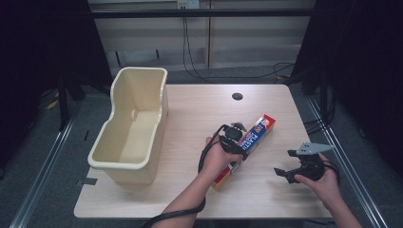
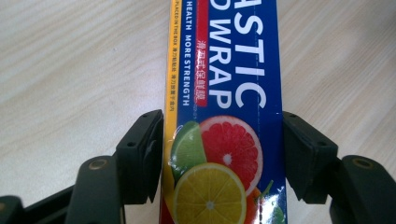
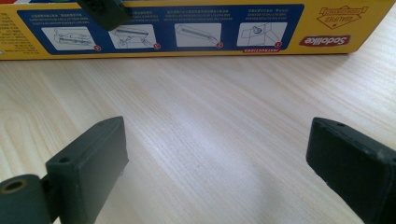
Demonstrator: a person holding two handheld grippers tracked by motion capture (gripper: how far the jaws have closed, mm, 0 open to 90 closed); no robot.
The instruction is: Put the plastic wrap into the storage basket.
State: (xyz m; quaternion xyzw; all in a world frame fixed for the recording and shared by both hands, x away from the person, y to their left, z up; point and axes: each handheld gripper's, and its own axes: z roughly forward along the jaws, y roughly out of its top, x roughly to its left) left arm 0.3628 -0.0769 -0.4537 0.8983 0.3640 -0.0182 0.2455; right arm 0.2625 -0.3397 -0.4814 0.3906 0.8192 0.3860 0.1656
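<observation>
Cream plastic made up the deep bin [image 1: 129,130] that stood at the left of the wooden table [image 1: 199,107], its near end reaching the front-left edge. Well to its right, near the middle of the tabletop, a long plastic wrap box [image 1: 247,146] lay flat and slantwise, its far end toward the back right. The left gripper [image 1: 233,137] sat over the box's middle; in the left gripper view its jaws stood either side of the box [image 2: 224,116], the left one touching its yellow edge and the right one at its blue edge, so it was closed on the box. Farther right, near the front edge, the right gripper [image 1: 283,172] was apart from the box, its jaws spread wide over bare wood with nothing between them.
</observation>
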